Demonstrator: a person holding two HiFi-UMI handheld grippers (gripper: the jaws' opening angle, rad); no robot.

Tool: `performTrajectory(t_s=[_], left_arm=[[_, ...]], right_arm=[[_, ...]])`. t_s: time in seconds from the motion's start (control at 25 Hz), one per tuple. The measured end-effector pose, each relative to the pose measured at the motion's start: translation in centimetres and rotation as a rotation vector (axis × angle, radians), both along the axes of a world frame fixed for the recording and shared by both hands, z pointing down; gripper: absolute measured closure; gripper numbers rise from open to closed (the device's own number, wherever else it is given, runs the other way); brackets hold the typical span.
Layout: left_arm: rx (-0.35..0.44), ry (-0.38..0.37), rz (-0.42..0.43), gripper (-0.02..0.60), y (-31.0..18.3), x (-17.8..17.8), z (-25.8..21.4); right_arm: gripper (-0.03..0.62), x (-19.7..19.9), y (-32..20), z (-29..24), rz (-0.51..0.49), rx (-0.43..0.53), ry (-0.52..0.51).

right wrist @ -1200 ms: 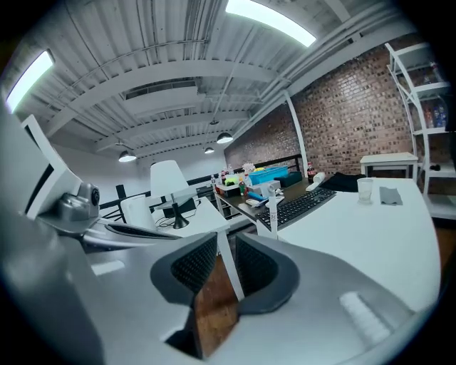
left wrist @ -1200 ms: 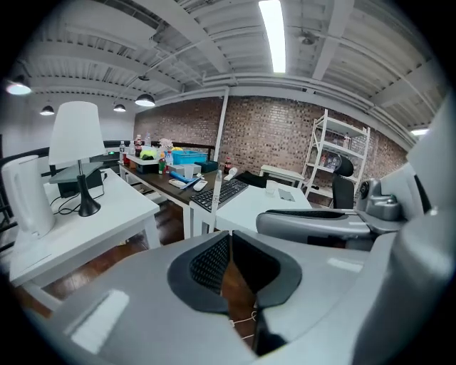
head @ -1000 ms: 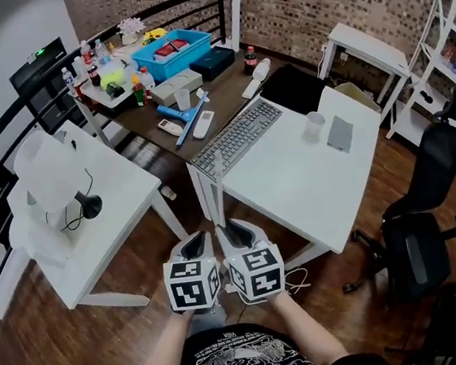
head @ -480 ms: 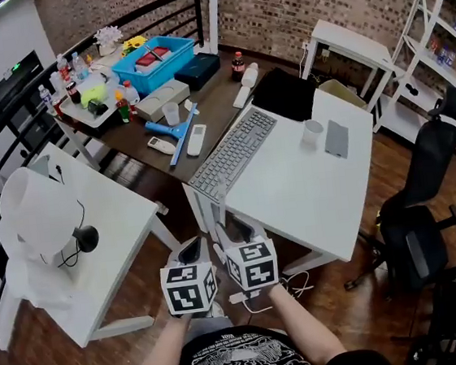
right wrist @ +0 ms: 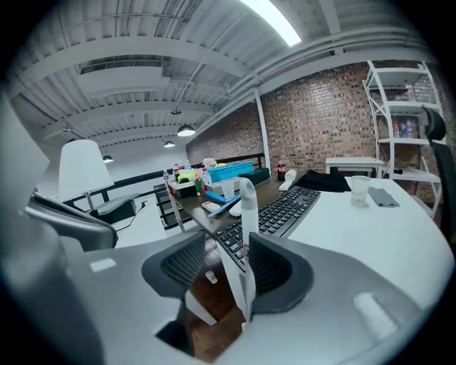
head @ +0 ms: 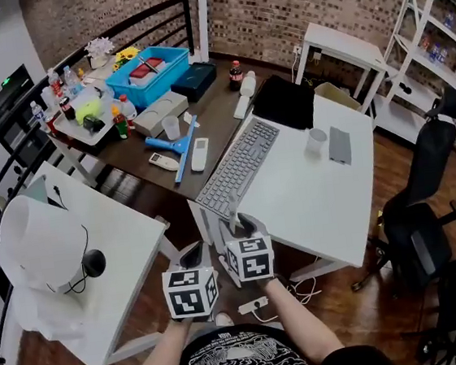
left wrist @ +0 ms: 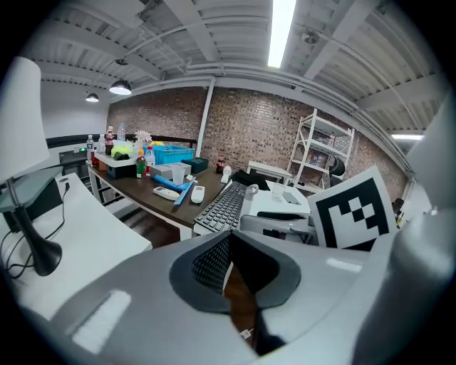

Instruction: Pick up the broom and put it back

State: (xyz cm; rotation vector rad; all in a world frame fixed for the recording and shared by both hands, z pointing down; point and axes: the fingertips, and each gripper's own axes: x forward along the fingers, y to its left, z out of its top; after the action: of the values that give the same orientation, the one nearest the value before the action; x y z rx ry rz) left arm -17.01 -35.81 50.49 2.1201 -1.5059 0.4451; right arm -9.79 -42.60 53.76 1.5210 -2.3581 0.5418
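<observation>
Since the broom [right wrist: 247, 207] stands upright at the edge of the white table [head: 321, 208], right by the keyboard [head: 238, 166], I'd guess that's its parking spot and the put-back is basically done. The right tongs [right wrist: 226, 246] are opening around the handle. One side is clear of it, the other sits just beside it, and I can't tell if it touches. Makes sense: the table edge looks like it's taking the lean, so no squeeze is needed. The left tongs [left wrist: 229, 237] are closed tip to tip on nothing, just beside the right ones, probably only along for the ride. Only worry: a smooth handle could slide along that edge.
</observation>
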Motion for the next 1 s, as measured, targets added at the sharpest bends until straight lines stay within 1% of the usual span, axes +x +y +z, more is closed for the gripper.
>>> performTrajectory(t_s=[0.28, 0.44, 0.6, 0.84, 0.92, 0.96, 1.0], left_arm=[[0.000, 0.003, 0.028, 0.575, -2.0, -1.4, 0.4], [-0.004, 0.000, 0.041, 0.575, -2.6, -1.7, 0.7], [0.000, -0.003, 0.044, 0.575, -3.4, -2.2, 0.8], [0.002, -0.009, 0.040, 0.575, -3.9, -2.9, 0.9], [-0.001, -0.010, 0.040, 0.575, -3.8, -3.0, 1.1], [-0.002, -0.011, 0.040, 0.575, -3.8, -3.0, 1.2], [-0.003, -0.011, 0.040, 0.575, -3.8, -3.0, 1.3]], right_arm=[[0.407, 0.7, -2.5, 1.6, 0.091, -0.029, -0.001], [0.404, 0.9, -3.7, 2.7, 0.114, -0.052, 0.005], [0.405, 1.3, -4.8, 3.8, 0.139, -0.059, 0.039], [0.407, 1.3, -5.7, 4.7, 0.147, -0.069, 0.052], [0.434, 1.4, -5.8, 4.8, 0.152, -0.063, 0.071], [0.473, 1.5, -5.8, 4.9, 0.154, -0.060, 0.083], [0.494, 1.5, -5.8, 4.9, 0.153, -0.057, 0.092]])
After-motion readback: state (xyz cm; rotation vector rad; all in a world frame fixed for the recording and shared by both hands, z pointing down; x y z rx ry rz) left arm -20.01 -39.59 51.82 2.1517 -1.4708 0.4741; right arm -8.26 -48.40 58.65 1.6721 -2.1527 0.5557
